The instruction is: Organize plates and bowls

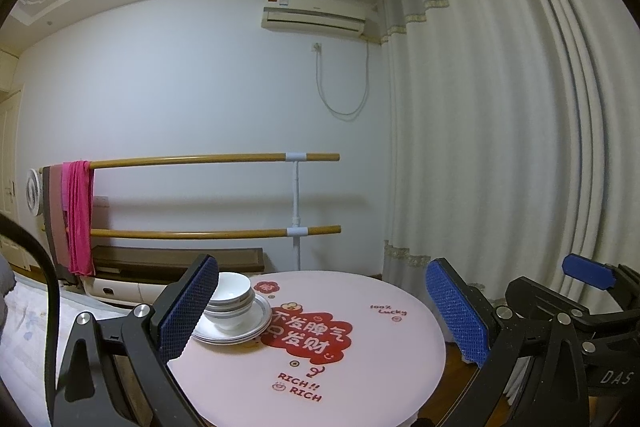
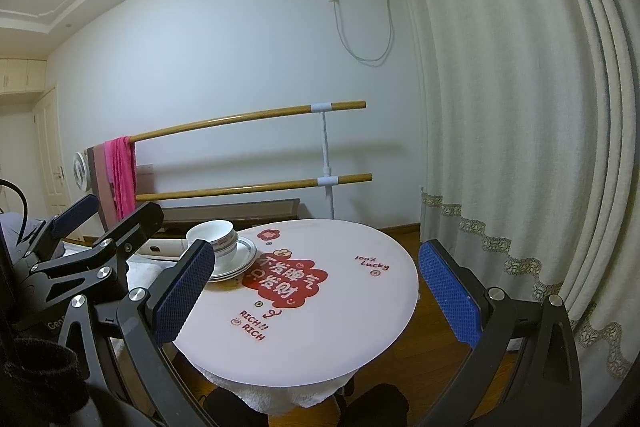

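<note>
White bowls (image 1: 232,303) (image 2: 214,235) with grey rim bands sit nested on a stack of white plates (image 1: 240,327) (image 2: 240,259) at the far left of the round pink table (image 1: 360,347) (image 2: 340,307). My left gripper (image 1: 324,315) hovers open over the table's near side, its left finger partly covering the stack. My right gripper (image 2: 316,291) is open too, held back from the table with nothing between its blue pads. The right gripper (image 1: 588,271) shows at the right edge of the left wrist view, and the left gripper (image 2: 76,215) at the left edge of the right wrist view.
A red sticker (image 1: 308,335) with printed words covers the table's middle. White curtains (image 1: 500,147) hang close on the right. A wooden double-bar rack (image 1: 216,195) with a pink cloth (image 1: 78,219) stands by the far wall. Wooden floor (image 2: 404,231) shows beyond the table.
</note>
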